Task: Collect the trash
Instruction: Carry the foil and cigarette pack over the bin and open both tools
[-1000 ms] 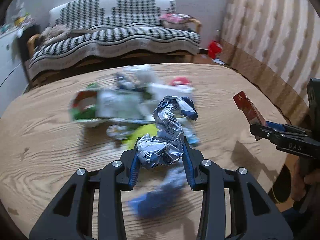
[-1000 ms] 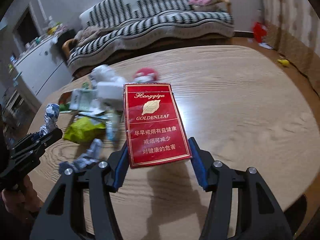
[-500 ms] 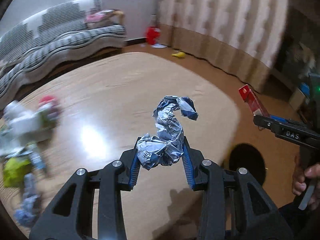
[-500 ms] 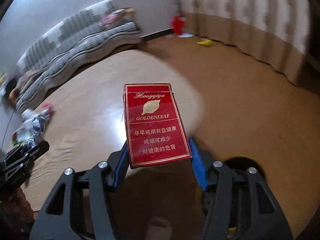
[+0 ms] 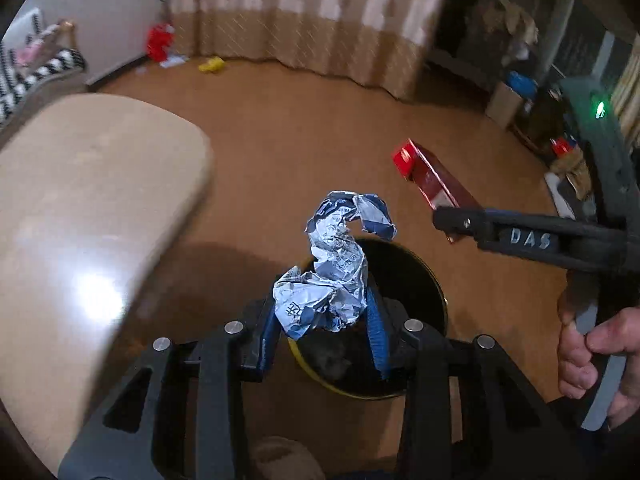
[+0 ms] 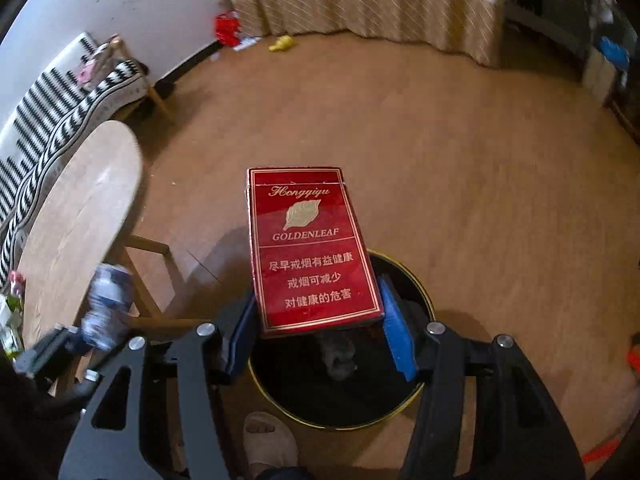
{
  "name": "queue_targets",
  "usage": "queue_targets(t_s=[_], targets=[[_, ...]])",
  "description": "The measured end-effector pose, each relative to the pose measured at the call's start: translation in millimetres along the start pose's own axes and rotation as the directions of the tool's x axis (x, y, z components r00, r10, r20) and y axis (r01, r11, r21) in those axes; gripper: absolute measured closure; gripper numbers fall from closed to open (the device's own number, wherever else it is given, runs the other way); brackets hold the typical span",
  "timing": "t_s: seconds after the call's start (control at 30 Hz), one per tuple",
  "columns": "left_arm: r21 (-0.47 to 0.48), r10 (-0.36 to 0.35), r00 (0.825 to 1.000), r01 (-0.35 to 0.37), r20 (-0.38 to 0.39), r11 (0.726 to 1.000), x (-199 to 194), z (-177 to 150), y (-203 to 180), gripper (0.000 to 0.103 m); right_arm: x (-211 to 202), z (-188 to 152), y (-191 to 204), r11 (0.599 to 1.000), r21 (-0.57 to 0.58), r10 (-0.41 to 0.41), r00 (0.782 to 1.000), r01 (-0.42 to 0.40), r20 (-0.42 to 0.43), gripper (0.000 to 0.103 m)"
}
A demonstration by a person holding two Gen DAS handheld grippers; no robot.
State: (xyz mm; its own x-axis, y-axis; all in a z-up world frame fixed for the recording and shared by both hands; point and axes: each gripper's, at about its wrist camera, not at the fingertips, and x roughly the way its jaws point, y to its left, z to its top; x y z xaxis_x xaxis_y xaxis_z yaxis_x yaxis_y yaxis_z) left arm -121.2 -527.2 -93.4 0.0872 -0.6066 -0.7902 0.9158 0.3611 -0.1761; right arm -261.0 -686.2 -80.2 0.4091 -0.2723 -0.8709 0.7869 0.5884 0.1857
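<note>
Crumpled silver-and-blue foil wrapper (image 5: 334,280) pinched between the blue pads of the left gripper (image 5: 324,334), clamped tight, twisting up toward 12 o'clock. Directly beneath, round black trash bin (image 5: 416,280) with a gold rim, dark debris inside. At 2 o'clock in the left wrist view, red cigarette pack (image 5: 434,182) seen edge-on, clamped in the right gripper (image 5: 460,222).

In the right wrist view, red Honggiqu Goldenleaf cigarette pack (image 6: 314,250) flat and face-up, squeezed at its near end between the right gripper (image 6: 318,330) pads, hanging over the same bin (image 6: 412,280). At 8 o'clock, blurred wrapper (image 6: 106,306) in the left gripper (image 6: 60,350). Light wooden table (image 6: 76,208) at 9 o'clock, striped sofa (image 6: 52,104) at 10 o'clock. Beige slipper (image 6: 270,440) at 6 o'clock, touching the bin rim.
</note>
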Motion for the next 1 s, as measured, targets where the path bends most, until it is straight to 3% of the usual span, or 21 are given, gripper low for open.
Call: queue_targets(t_s=[0.2,0.43,0.47,0.53,0.57,0.87,0.9,0.93,1.0], targets=[[0.041,-0.011,0.997,0.015,-0.078,0.999,43,-2,-14,0.066,12,2,-23,0.999,0.031,-0.021,1.000,0.022,-0.022,0.047],[0.045,-0.048,0.991,0.054,-0.124,0.998,59,1,-19,0.063,16,-4,-34,0.998,0.056,-0.025,0.999,0.027,-0.045,0.047],[0.045,-0.047,0.990,0.054,-0.133,0.998,62,0,-20,0.061,17,-4,-34,0.998,0.058,-0.023,0.999,0.025,-0.048,0.047],[0.043,-0.038,0.989,0.045,-0.144,0.998,64,1,-22,0.042,15,-5,-32,0.998,0.053,-0.019,0.999,0.021,-0.048,0.047],[0.041,-0.034,0.990,0.041,-0.140,0.998,64,2,-21,0.039,16,-5,-31,0.999,0.047,-0.018,0.999,0.020,-0.050,0.047],[0.045,-0.029,0.995,0.033,-0.097,0.998,45,3,-20,0.025,18,-10,-23,1.000,0.025,0.002,0.997,0.000,-0.081,0.046],[0.046,-0.027,0.995,0.031,-0.092,0.998,42,3,-19,0.021,19,-9,-21,1.000,0.028,0.010,0.997,-0.008,-0.080,0.040],[0.047,-0.026,0.996,0.030,-0.085,0.998,40,3,-19,0.017,18,-8,-20,0.999,0.031,0.019,0.997,-0.016,-0.077,0.028],[0.045,-0.031,0.997,0.034,-0.073,0.998,34,3,-18,0.015,15,-7,-20,0.999,0.036,0.021,0.998,-0.019,-0.058,0.023]])
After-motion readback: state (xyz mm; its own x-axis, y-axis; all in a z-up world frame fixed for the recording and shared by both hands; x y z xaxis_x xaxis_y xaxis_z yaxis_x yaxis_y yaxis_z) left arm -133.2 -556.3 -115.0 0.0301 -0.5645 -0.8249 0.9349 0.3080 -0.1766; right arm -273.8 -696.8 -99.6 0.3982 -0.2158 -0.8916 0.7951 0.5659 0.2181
